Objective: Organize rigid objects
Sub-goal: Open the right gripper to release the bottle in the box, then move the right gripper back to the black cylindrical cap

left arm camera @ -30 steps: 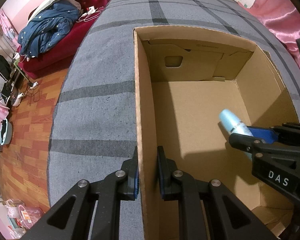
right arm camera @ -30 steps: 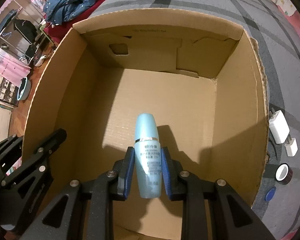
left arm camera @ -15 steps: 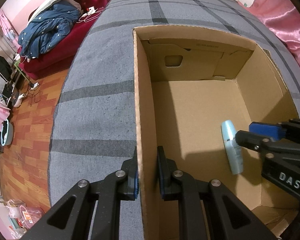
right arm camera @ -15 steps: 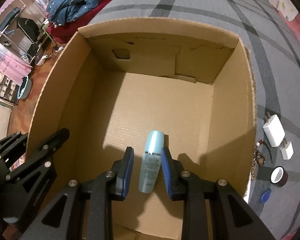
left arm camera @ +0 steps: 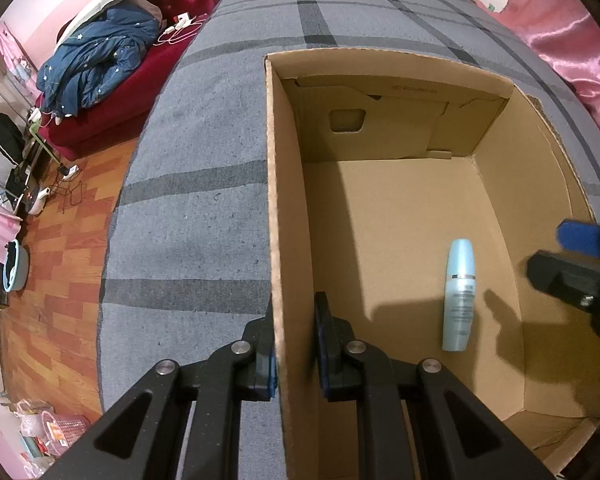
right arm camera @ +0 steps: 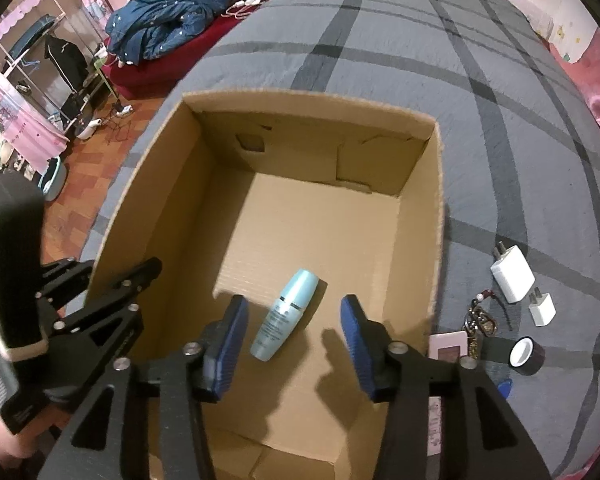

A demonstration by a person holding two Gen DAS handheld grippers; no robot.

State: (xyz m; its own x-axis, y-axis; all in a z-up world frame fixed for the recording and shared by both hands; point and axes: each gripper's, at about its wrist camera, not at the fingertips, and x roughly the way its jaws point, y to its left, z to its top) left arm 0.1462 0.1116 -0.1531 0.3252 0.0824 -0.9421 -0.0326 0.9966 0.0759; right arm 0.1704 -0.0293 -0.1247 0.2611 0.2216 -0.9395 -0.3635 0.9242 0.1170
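A pale blue bottle (left arm camera: 459, 294) (right arm camera: 286, 314) lies flat on the floor of an open cardboard box (left arm camera: 276, 184) (right arm camera: 436, 216) on a grey plaid bedspread. My left gripper (left arm camera: 294, 344) is shut on the box's left wall, one pad on each side of the cardboard. My right gripper (right arm camera: 294, 336) hangs above the bottle with its jaws opening; the bottle lies below the gap, untouched by the pads. In the left wrist view the right gripper's fingertips (left arm camera: 586, 240) show at the right edge.
On the bedspread right of the box lie two white chargers (right arm camera: 512, 268) (right arm camera: 542, 306), a roll of dark tape (right arm camera: 526, 356), a keyring (right arm camera: 480, 320) and a pink card (right arm camera: 448, 346). A red sofa with a blue jacket (left arm camera: 96, 68) stands left of the bed.
The right gripper has let go of the bottle, spread its jaws and risen. The bottle dropped and now lies flat on the box floor. The left gripper has kept still on the box wall.
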